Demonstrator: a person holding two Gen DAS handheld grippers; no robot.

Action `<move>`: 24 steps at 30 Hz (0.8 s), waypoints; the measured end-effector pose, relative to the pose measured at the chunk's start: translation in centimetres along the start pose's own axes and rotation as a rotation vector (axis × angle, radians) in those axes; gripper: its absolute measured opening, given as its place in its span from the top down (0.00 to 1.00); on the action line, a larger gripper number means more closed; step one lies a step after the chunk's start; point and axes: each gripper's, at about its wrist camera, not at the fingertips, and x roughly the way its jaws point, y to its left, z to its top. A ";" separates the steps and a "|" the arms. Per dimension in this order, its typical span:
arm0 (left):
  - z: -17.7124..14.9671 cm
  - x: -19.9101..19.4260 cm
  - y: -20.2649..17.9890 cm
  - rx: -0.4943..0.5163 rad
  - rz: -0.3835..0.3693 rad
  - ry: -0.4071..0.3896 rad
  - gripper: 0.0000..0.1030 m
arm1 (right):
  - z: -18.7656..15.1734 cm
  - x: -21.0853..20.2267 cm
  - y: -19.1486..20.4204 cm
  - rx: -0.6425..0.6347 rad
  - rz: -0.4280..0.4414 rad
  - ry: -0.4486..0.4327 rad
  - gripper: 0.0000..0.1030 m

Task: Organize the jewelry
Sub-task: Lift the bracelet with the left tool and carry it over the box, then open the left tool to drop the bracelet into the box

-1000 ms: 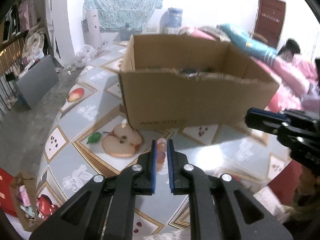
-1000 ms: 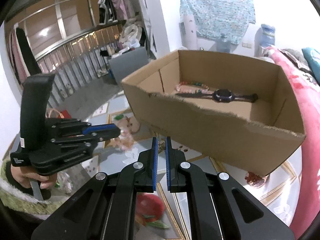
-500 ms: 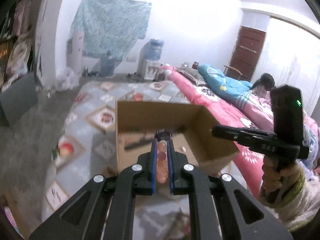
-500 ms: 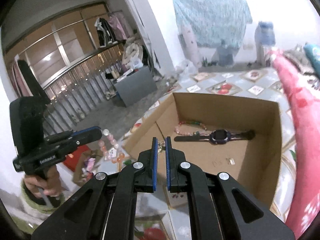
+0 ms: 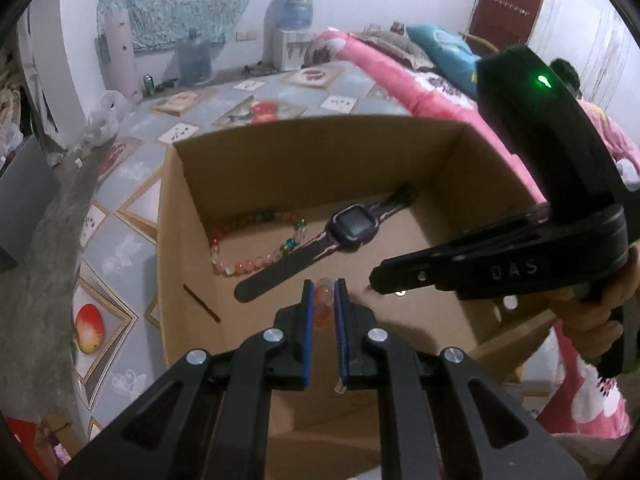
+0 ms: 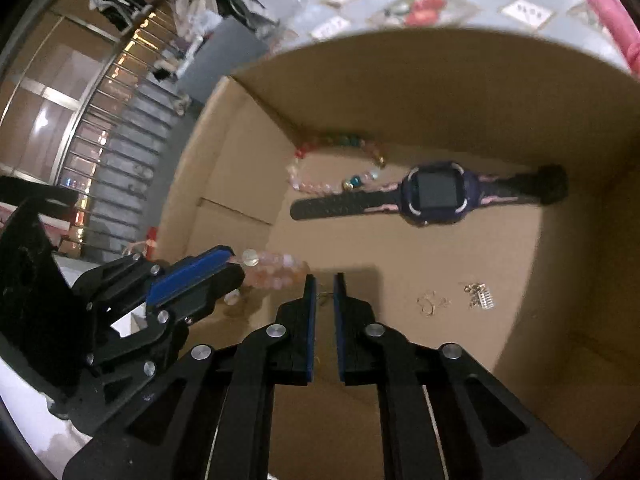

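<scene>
My left gripper (image 5: 323,282) is shut on a pink bead bracelet (image 5: 323,300) and hangs over the open cardboard box (image 5: 320,128). The right wrist view shows that same bracelet (image 6: 276,268) dangling from the left gripper (image 6: 236,260). My right gripper (image 6: 324,276) points down into the box (image 6: 440,40); its jaws are opening, with a thin gold piece (image 6: 323,294) still between them. On the box floor lie a dark purple watch (image 6: 434,194), a multicoloured bead bracelet (image 6: 316,186) and small gold pieces (image 6: 432,304). From the left wrist, the right gripper (image 5: 374,280) reaches in from the right.
The box stands on a fruit-patterned floor mat (image 5: 120,200). A bed with a pink blanket (image 5: 400,68) runs along the right, a water dispenser (image 5: 296,12) stands at the back wall, and a metal railing (image 6: 100,128) is at the left. A hand (image 5: 592,312) holds the right gripper.
Both grippers rose from in front of the box and came over it, now tilted down into its inside. The gold piece sits lower between the right jaws.
</scene>
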 end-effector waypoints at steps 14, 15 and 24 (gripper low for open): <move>-0.8 -5.1 1.9 -0.110 -0.041 -0.142 0.71 | -1.9 -5.6 -0.1 0.002 0.051 -0.173 0.83; -1.0 -6.0 2.3 -0.128 -0.031 -0.170 0.68 | -2.5 -7.0 -0.2 -0.003 0.050 -0.213 0.81; -4.3 -4.9 9.0 -0.491 -0.108 -0.094 0.48 | -9.4 -14.1 -6.7 0.163 -0.102 -0.460 0.52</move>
